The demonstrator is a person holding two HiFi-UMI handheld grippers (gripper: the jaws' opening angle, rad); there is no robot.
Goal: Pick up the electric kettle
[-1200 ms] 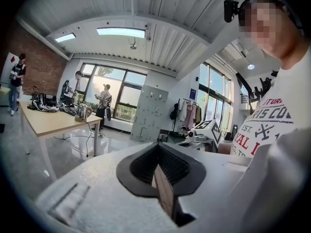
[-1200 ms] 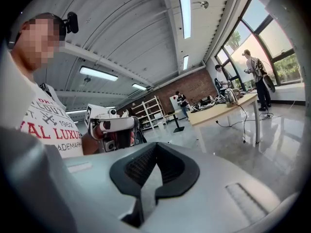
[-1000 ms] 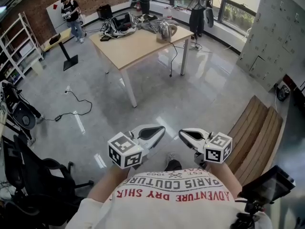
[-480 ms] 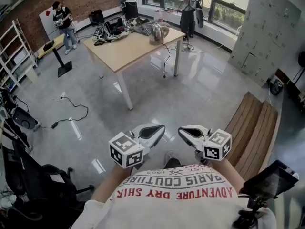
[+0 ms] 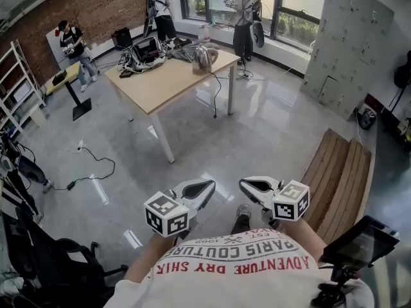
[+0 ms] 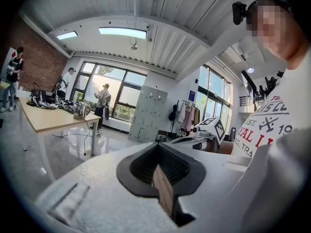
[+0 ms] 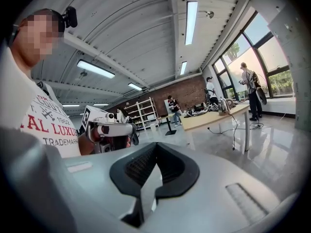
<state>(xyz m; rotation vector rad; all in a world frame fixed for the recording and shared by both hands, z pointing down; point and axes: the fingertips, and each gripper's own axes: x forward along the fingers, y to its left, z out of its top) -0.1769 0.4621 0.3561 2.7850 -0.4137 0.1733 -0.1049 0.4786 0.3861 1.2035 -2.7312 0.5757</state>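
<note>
The steel electric kettle (image 5: 203,58) stands on the far corner of a light wooden table (image 5: 160,85) across the room, a black cord hanging off the edge beside it. It also shows small in the left gripper view as the kettle (image 6: 81,109) and in the right gripper view as the kettle (image 7: 223,104). My left gripper (image 5: 205,187) and right gripper (image 5: 250,185) are held side by side close to my chest, far from the table. Both are shut with nothing in them; the left gripper (image 6: 160,171) and right gripper (image 7: 148,171) show closed pads.
Bags and cables (image 5: 148,50) pile on the table's far end. A wooden bench (image 5: 340,172) lies at my right, a black office chair (image 5: 45,262) at my left. A cable (image 5: 90,171) trails on the floor. Three people stand at the back, near the windows and the brick wall.
The head view has swung, so the table and kettle sit further left and higher in the picture. Both grippers stay shut, side by side at my chest.
</note>
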